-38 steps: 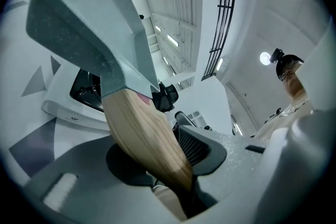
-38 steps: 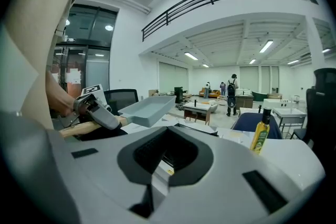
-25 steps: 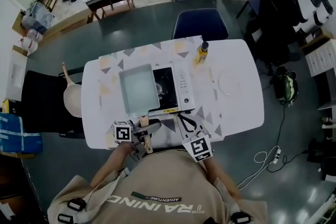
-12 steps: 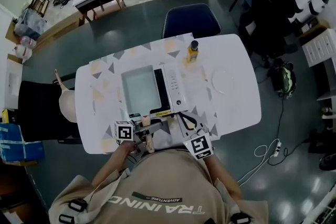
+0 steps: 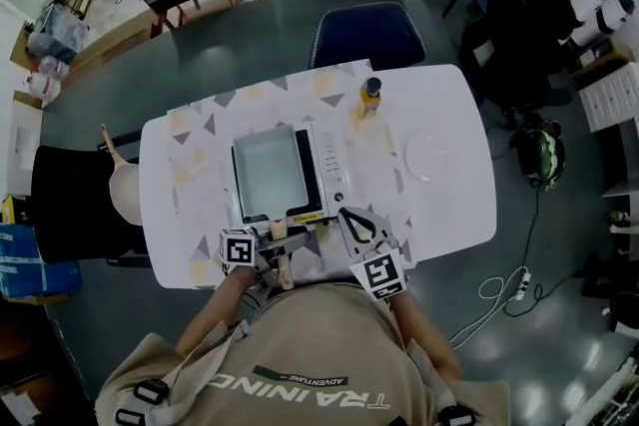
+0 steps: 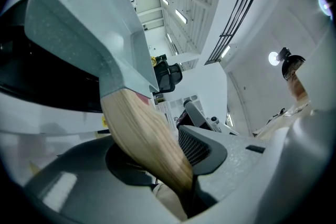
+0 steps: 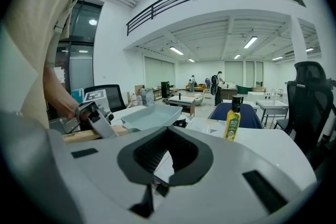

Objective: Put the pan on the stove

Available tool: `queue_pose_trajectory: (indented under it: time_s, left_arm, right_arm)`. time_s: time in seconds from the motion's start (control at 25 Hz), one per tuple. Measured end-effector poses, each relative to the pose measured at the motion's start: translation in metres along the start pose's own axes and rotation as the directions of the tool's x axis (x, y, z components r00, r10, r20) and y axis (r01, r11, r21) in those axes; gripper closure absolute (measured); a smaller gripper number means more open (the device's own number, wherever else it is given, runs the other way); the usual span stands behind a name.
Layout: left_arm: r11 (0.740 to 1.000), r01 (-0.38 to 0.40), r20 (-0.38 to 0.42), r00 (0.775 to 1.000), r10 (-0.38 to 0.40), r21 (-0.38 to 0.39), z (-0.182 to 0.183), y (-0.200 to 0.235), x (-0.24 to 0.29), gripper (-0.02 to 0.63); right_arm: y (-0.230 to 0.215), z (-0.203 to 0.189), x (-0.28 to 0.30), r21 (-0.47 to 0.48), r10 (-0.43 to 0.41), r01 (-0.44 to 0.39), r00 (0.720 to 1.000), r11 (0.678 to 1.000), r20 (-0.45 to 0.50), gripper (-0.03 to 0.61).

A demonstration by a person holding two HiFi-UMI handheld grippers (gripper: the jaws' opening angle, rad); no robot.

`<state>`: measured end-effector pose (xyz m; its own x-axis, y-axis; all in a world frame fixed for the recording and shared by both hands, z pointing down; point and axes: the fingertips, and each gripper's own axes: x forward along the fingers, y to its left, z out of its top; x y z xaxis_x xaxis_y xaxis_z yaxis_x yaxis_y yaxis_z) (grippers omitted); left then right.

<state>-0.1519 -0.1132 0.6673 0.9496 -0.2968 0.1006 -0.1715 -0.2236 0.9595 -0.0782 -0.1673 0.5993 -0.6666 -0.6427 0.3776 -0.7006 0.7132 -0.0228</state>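
A square pale-grey pan [image 5: 268, 173] lies over the left part of the stove [image 5: 337, 170] in the middle of the white table [image 5: 449, 214]. Its wooden handle [image 5: 283, 266] points toward me. My left gripper [image 5: 277, 242] is shut on that handle; in the left gripper view the handle [image 6: 144, 139] runs between the jaws and the pan [image 6: 84, 23] fills the upper left. My right gripper [image 5: 357, 225] hovers over the table's front edge just right of the stove, open with nothing in it. From the right gripper view the pan [image 7: 152, 115] shows side-on.
A yellow oil bottle [image 5: 369, 98] stands behind the stove, and a white plate [image 5: 431, 155] lies to the right. A second round pan [image 5: 122, 187] rests on the black chair at the left. A blue chair [image 5: 367, 35] stands at the far side.
The pan has shifted slightly right and now covers more of the black cooktop. My right gripper has edged forward over the table. The left gripper keeps its hold.
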Motion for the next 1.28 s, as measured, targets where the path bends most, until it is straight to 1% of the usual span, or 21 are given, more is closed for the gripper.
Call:
queue_pose_trajectory:
  time_s: [0.24, 0.36, 0.48, 0.72, 0.92, 1.04, 1.28]
  left_arm:
    - [0.999, -0.038, -0.006, 0.999, 0.038, 0.006, -0.004, 0.010, 0.004, 0.465]
    - [0.999, -0.046, 0.000, 0.999, 0.046, -0.004, -0.004, 0.011, 0.005, 0.465]
    - [0.999, -0.041, -0.003, 0.999, 0.041, -0.008, -0.004, 0.010, 0.006, 0.465]
    - [0.999, -0.038, -0.010, 0.999, 0.038, -0.005, -0.003, 0.011, 0.004, 0.465]
    - [0.999, -0.041, -0.015, 0.999, 0.041, -0.004, -0.003, 0.012, 0.005, 0.465]
    - [0.999, -0.038, -0.014, 0.999, 0.038, -0.010, -0.003, 0.009, 0.005, 0.465]
    - [0.999, -0.036, -0.021, 0.999, 0.036, -0.009, -0.003, 0.010, 0.004, 0.465]
  right_arm:
    - [-0.010, -0.002, 0.002, -0.003, -0.005, 0.005, 1.000, 1.000, -0.013, 0.577]
    - [-0.013, -0.001, -0.001, 0.003, -0.007, 0.007, 1.000, 1.000, -0.029, 0.577]
    - [-0.016, -0.005, 0.002, 0.003, -0.013, 0.013, 1.000, 1.000, -0.007, 0.577]
    - [-0.013, -0.007, 0.008, 0.002, 0.006, -0.006, 1.000, 1.000, -0.013, 0.577]
    - [-0.013, -0.008, 0.013, 0.009, -0.001, 0.001, 1.000, 1.000, 0.003, 0.577]
    - [-0.011, -0.005, 0.013, 0.011, 0.007, -0.007, 1.000, 1.000, -0.009, 0.576]
    - [-0.008, -0.005, 0.008, 0.014, -0.003, 0.003, 1.000, 1.000, 0.005, 0.577]
